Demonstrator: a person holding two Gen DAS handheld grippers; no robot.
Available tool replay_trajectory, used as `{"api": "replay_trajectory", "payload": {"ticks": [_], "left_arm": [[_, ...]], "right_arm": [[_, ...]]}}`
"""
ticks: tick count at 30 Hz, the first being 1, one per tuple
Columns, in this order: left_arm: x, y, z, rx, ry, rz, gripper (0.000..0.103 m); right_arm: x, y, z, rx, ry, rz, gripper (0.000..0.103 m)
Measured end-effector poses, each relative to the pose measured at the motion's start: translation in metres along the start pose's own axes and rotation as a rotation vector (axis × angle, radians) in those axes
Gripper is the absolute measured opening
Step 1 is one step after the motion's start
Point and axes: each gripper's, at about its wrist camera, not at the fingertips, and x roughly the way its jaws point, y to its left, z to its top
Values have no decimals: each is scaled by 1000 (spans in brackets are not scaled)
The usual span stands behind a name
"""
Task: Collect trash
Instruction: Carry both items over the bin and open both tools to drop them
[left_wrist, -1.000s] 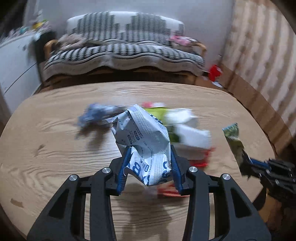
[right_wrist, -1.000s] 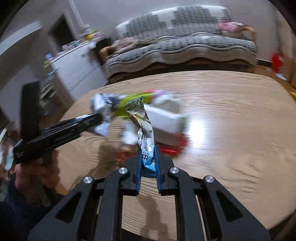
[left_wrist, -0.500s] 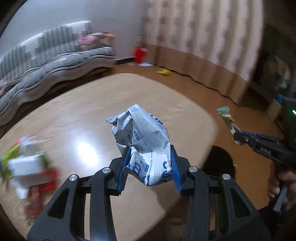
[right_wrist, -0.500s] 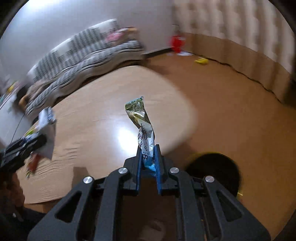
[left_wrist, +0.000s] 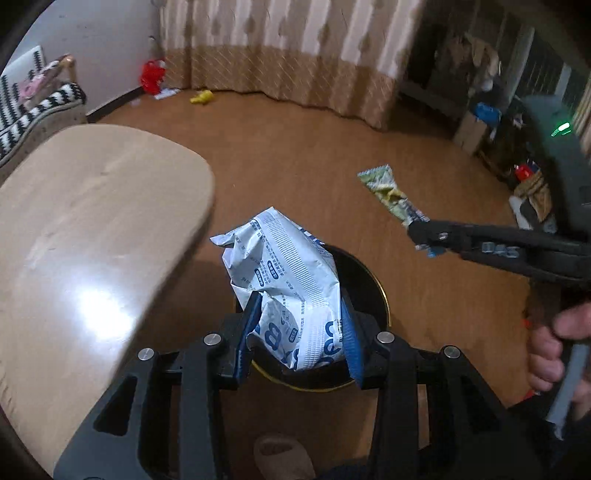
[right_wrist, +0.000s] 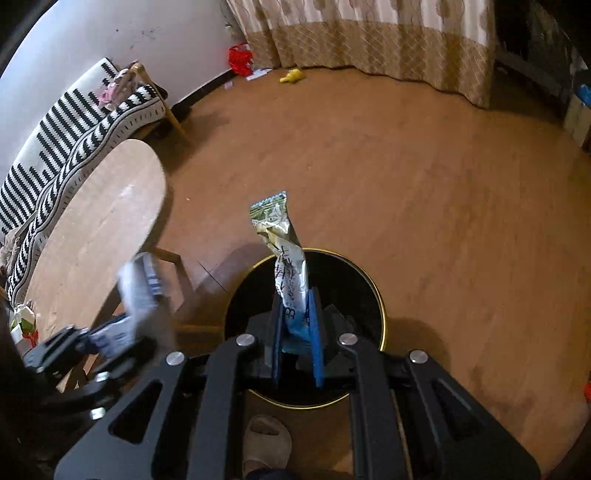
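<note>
- Left gripper (left_wrist: 299, 328) grasps the crumpled white-blue packet (left_wrist: 284, 273) above the black bin (left_wrist: 369, 291).
- Right gripper (right_wrist: 297, 332) clenches the green wrapper (right_wrist: 284, 254) over the same bin.

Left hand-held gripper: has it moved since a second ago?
Yes. The left hand-held gripper, shut on the white wrapper, has swung off the table and now hangs over the black bin on the floor.

Wooden floor (right_wrist: 424, 192) bearing black bin (right_wrist: 354, 284), beside wooden table (left_wrist: 92, 221).
</note>
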Motion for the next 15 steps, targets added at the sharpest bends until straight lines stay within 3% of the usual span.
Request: {"api": "replay_trajectory", "payload": {"ticks": [6, 15], "left_arm": [[42, 0, 10, 15, 51, 8, 40], [53, -11, 20, 25, 58, -19, 41]], "right_arm": [[12, -22, 2, 21, 27, -1, 13], [17, -21, 4, 41, 35, -2, 13]]}}
